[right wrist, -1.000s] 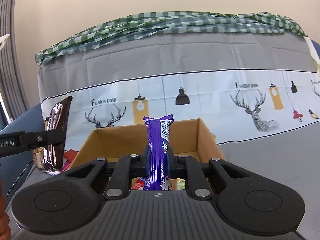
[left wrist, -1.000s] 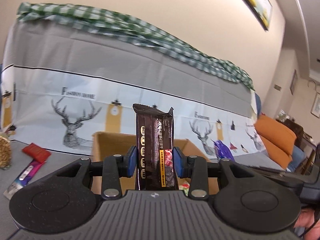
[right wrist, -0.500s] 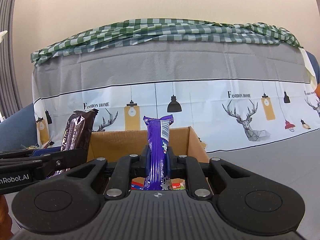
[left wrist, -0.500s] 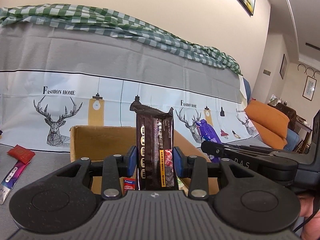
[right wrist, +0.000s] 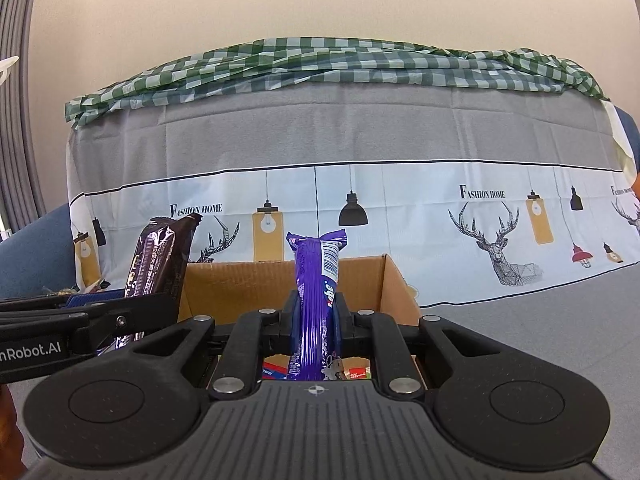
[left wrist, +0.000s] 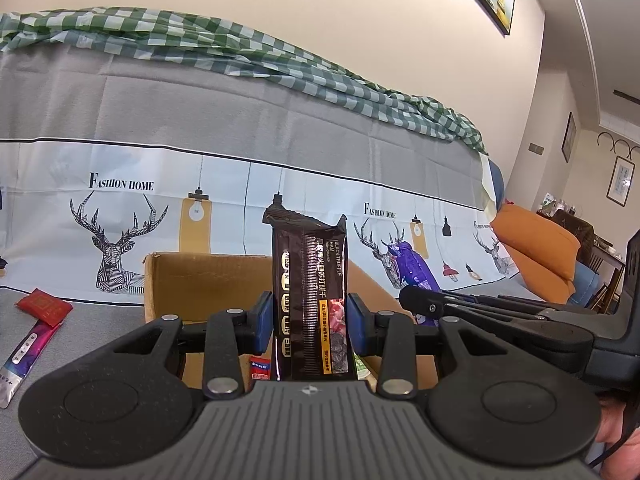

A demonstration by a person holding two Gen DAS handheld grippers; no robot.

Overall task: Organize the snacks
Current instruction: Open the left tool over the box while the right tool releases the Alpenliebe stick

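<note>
Two grippers, two snacks, both held upright over one open cardboard box [right wrist: 240, 280]. Left gripper [left wrist: 310, 320] has its jaws part-way closed, blue pads pinching a dark cracker pack [left wrist: 310, 300] marked "BLACK TRUFFLE HAM". Right gripper [right wrist: 316, 318] has its jaws nearly shut, clamping a slim purple bar [right wrist: 316, 292]; only the letters "be" read clearly on it. Down in the box, small red and green packets peek out, labels too small to read. Behind, a printed cloth [right wrist: 360, 192] says "FASHION HOME". On the grey surface [left wrist: 80, 328] left of the box lie a red packet [left wrist: 44, 306] and a pink sachet [left wrist: 28, 350].
</note>
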